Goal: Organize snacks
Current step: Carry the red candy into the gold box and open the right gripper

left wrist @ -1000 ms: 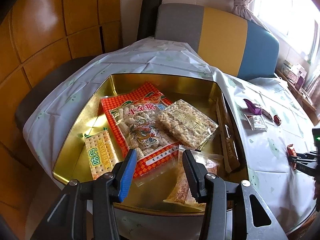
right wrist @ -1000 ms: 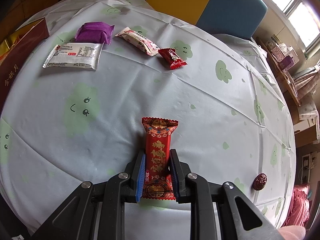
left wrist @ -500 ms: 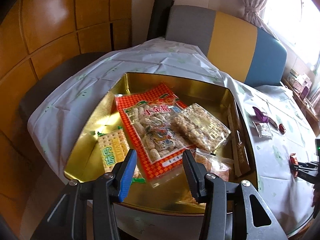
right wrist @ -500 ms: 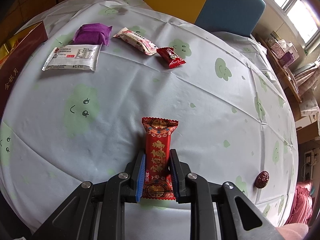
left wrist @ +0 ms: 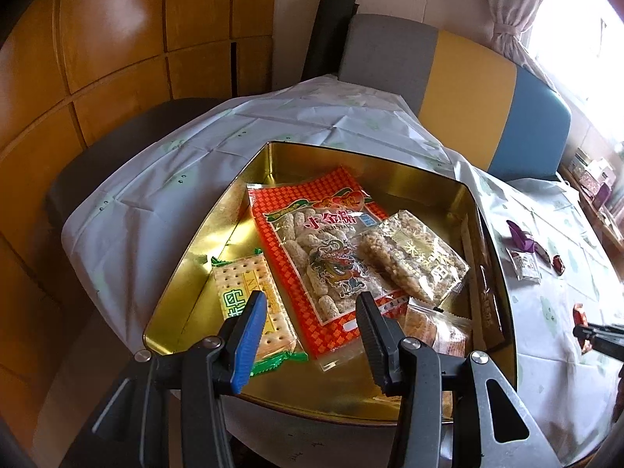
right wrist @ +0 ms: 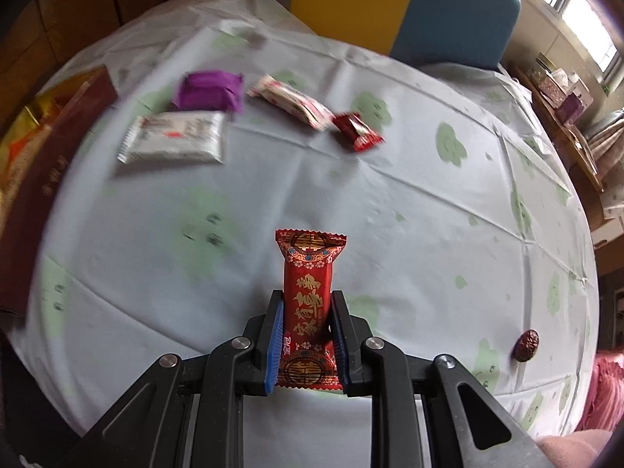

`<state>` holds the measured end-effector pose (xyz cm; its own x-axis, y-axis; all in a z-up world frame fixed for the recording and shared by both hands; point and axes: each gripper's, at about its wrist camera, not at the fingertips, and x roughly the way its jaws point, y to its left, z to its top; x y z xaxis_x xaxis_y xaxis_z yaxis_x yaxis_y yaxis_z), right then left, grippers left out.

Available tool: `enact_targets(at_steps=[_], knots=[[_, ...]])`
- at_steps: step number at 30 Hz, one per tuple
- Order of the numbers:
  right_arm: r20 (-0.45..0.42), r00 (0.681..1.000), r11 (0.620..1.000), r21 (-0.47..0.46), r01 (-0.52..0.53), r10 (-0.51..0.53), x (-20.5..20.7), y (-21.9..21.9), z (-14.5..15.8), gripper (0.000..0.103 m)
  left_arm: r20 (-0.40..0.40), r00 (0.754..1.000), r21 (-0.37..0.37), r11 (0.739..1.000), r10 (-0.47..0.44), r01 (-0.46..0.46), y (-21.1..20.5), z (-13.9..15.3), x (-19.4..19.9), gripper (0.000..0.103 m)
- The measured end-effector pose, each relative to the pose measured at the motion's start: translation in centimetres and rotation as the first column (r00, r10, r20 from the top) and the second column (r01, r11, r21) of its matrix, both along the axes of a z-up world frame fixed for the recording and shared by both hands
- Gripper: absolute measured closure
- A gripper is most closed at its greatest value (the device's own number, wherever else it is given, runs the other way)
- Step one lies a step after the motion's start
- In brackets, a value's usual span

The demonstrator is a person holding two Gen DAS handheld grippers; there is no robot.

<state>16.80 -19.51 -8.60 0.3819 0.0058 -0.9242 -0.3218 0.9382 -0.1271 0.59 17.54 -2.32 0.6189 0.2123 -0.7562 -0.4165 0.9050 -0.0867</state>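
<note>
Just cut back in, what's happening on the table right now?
Snacks are being sorted into the gold tin. The right gripper is shut on a red candy bar, held above the tablecloth. The left gripper is open and empty, hovering at the tin's near edge, over the crackers and the orange bag. Four snacks are on the cloth: a purple packet, white packet, pink wrapper and small red candy.

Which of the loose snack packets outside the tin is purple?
The purple packet, farthest left in the back row, just behind the white packet; the others are pink-white or red.
</note>
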Motion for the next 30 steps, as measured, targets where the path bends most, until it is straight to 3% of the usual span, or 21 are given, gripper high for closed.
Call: enact_targets(at_steps=[8,16,20,23,30], knots=[[0.026,0.988,0.974,0.166,-0.153,0.151,-1.3,7.4,3.0,0.081,0.0,1.0,-0.007,1.0,0.007,-0.007,0.4,-0.1,0.0,0.055],[0.052,0.952,0.89,0.344,-0.301,0.301,-1.5,17.6,5.5,0.081,-0.005,1.0,-0.012,1.0,0.005,-0.005,0.6,-0.6,-0.1,0.055],[0.046,0.954,0.879,0.379,-0.291,0.296,0.5,21.4,4.9,0.079,-0.003,1.0,-0.012,1.0,0.003,-0.003,0.7,-0.7,-0.1,0.055],[0.025,0.961,0.897,0.355,-0.265,0.274,1.7,23.2,3.5,0.078,-0.006,1.0,-0.018,1.0,0.007,-0.007,0.9,-0.9,0.0,0.055],[0.003,0.969,0.912,0.337,-0.233,0.246,2.5,23.3,1.7,0.069,-0.011,1.0,-0.02,1.0,0.01,-0.01,1.0,-1.2,0.1,0.055]])
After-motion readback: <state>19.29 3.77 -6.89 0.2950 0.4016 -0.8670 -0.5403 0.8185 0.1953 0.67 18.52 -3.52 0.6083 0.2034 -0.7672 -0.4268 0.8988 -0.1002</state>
